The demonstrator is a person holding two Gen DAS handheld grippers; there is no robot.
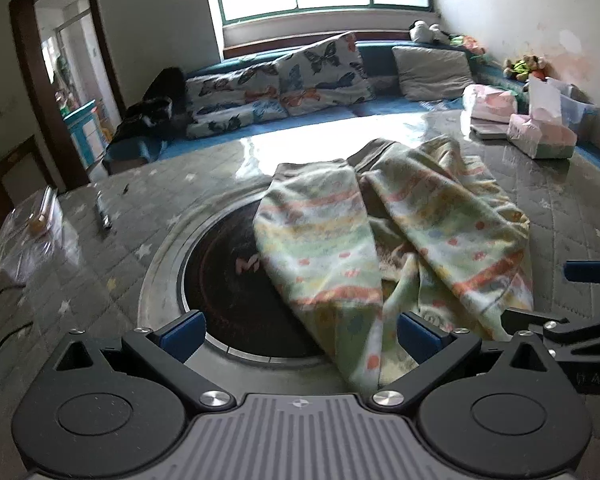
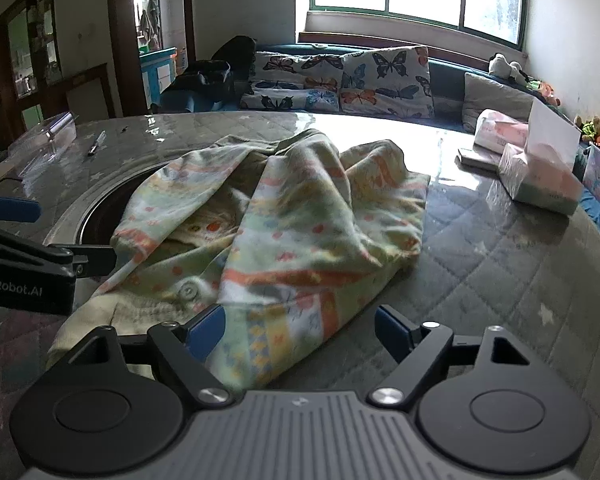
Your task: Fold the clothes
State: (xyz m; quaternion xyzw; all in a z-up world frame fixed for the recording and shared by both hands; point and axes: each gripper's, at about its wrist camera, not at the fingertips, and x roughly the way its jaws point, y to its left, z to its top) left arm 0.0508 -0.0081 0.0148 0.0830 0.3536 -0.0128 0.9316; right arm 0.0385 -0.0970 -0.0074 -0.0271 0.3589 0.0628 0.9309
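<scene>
Left wrist view, left gripper (image 1: 300, 334) spread wide, patterned garment (image 1: 384, 236) crumpled between and ahead of its fingers, right gripper (image 2: 300, 330) likewise wide over the garment's near edge.

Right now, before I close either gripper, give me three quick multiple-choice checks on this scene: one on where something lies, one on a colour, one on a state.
1. Where does the pen lie?
A. on the table, left of the garment
B. on the garment
C. on the tissue box

2. What colour are the pads of the right gripper?
A. red
B. blue
C. white

3. How is the garment?
A. neatly folded
B. hanging up
C. crumpled in a heap

Answers:
1 A: it rests on bare table, apart from the cloth.
2 B: both pads show blue.
3 C: uneven folds, partly covering the round recess.
</scene>
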